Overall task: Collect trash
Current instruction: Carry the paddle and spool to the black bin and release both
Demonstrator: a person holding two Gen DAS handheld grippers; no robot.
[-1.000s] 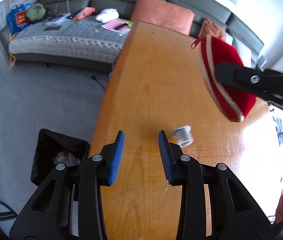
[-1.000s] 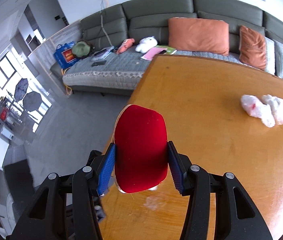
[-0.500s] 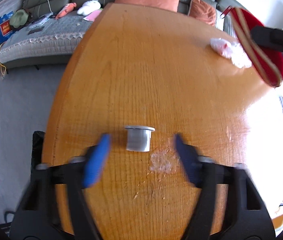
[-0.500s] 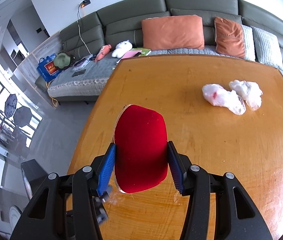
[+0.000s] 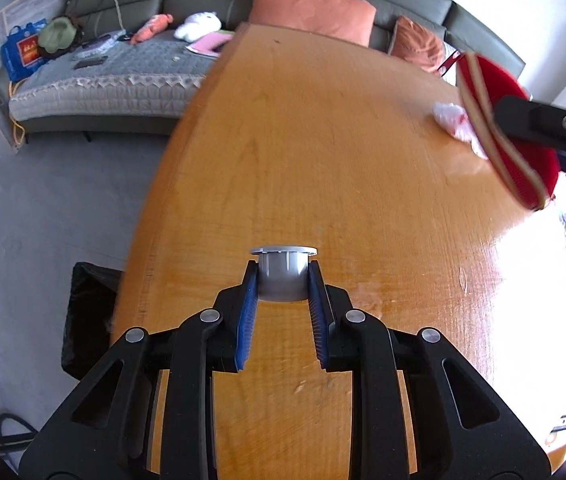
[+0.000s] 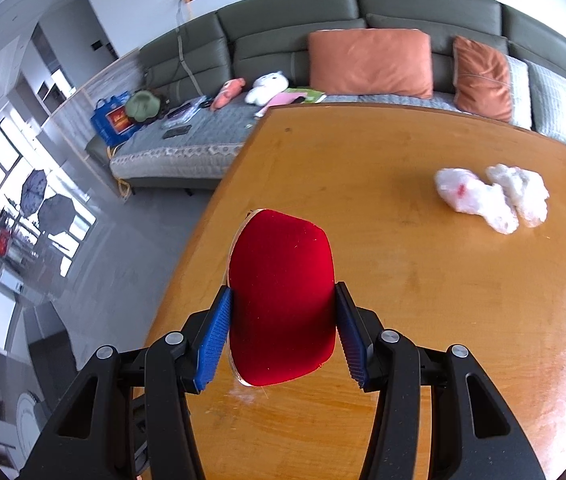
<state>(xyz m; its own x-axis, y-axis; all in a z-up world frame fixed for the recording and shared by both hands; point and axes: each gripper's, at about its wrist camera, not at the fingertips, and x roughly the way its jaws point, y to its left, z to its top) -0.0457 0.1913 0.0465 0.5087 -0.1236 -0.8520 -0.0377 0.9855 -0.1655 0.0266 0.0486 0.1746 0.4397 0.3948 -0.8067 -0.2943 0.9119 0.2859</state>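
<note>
My left gripper (image 5: 283, 286) is shut on a small grey plastic cup (image 5: 283, 274), which lies on its side over the wooden table (image 5: 323, 140). My right gripper (image 6: 283, 312) is shut on a red velvet box (image 6: 281, 300) and holds it above the table (image 6: 363, 152). The red box also shows in the left wrist view (image 5: 503, 136) at the right, held by the right gripper. Two crumpled white plastic bags (image 6: 491, 196) lie on the table's far right; one shows in the left wrist view (image 5: 453, 120) behind the red box.
A black-lined trash bin (image 5: 87, 312) stands on the floor by the table's left edge. A grey sofa (image 6: 363, 40) with orange cushions and toys runs behind the table. The floor (image 5: 43, 220) on the left is grey.
My left gripper moved onto the grey cup and closed on it; one second ago it was open beside the cup. The right gripper with the red box shifted slightly.
</note>
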